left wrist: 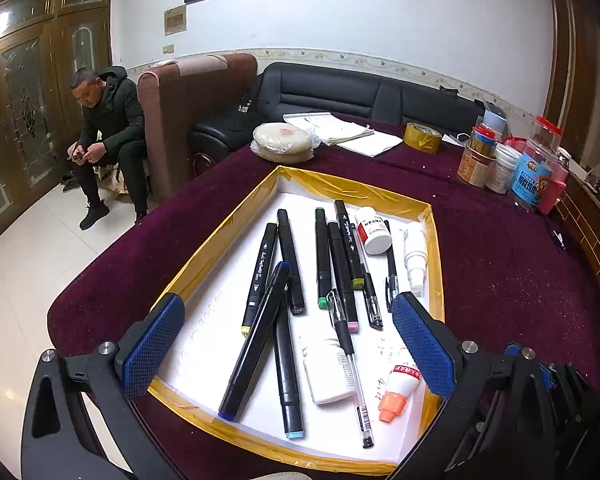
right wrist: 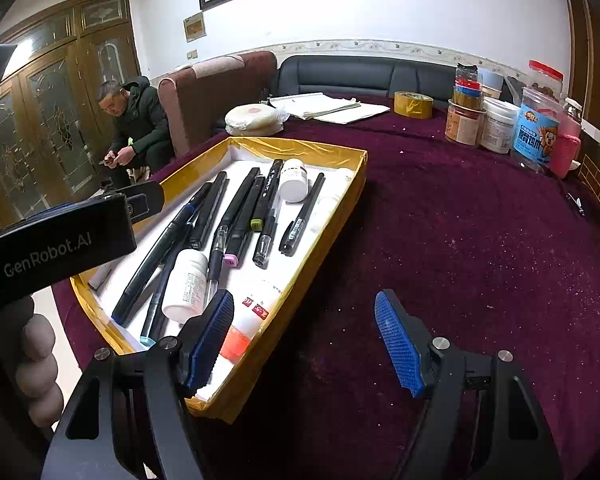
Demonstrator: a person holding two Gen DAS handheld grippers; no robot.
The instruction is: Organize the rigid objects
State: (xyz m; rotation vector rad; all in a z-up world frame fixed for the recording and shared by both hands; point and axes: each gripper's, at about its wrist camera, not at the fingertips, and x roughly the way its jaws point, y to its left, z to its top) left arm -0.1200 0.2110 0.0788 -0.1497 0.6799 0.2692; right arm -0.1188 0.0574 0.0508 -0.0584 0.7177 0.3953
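The left gripper (left wrist: 288,344) hung over the tray (left wrist: 356,191) with its jaws spread wide and nothing between the pads; below and between those jaws lay the task's things, all inside the tray: a blue-tipped marker (left wrist: 256,344) slanting across another marker (left wrist: 286,364), a white bottle (left wrist: 326,368) with a clear pen (left wrist: 350,364) resting over it, and toward the right jaw a glue bottle (left wrist: 400,388) with an orange cap; beyond the jaws more markers lay roughly side by side, with a second white bottle (left wrist: 374,230) past them. The right gripper (right wrist: 304,340) also stood released and empty, its left jaw over the tray's near corner, its right jaw above bare maroon desk (right wrist: 480,240) (a hand (right wrist: 36,364) showed at that view's left edge). By my reading the sorting was mid-way; no item was being carried, and a fresh pick was being lined up. The next move would call for lowering the left jaws around one piece, likely the crossed marker, narrowing enough to avoid catching its neighbour.
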